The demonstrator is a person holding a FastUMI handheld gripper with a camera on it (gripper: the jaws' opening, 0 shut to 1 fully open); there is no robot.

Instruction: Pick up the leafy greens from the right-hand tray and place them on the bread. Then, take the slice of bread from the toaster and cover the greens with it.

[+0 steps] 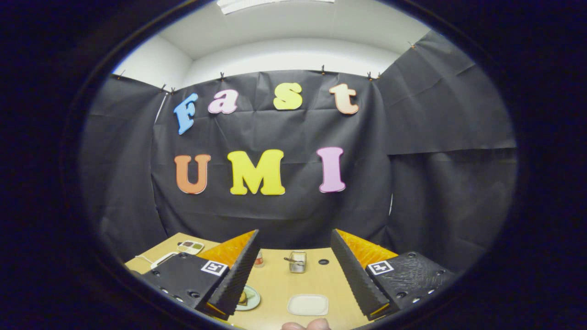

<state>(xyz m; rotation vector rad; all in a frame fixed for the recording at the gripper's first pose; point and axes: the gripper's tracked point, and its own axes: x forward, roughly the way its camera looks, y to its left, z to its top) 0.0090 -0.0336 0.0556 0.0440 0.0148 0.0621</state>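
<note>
Fingers (241, 270) of the gripper (294, 275) stand wide apart and empty above the table (275, 284), so I'd tip down toward the white tray (307, 305) before reaching for greens.

The setting is a staged test booth, not a home kitchen. Black cloth (426, 183) hangs from clips as walls on three sides, with a plain white room wall (284, 55) and ceiling light (270, 3) above. A light wooden table (316, 279) lies beyond the open fingers (238, 270), carrying kitchen props: a wire basket (297, 261), a white tray (307, 304) and a plate (248, 298).
</note>
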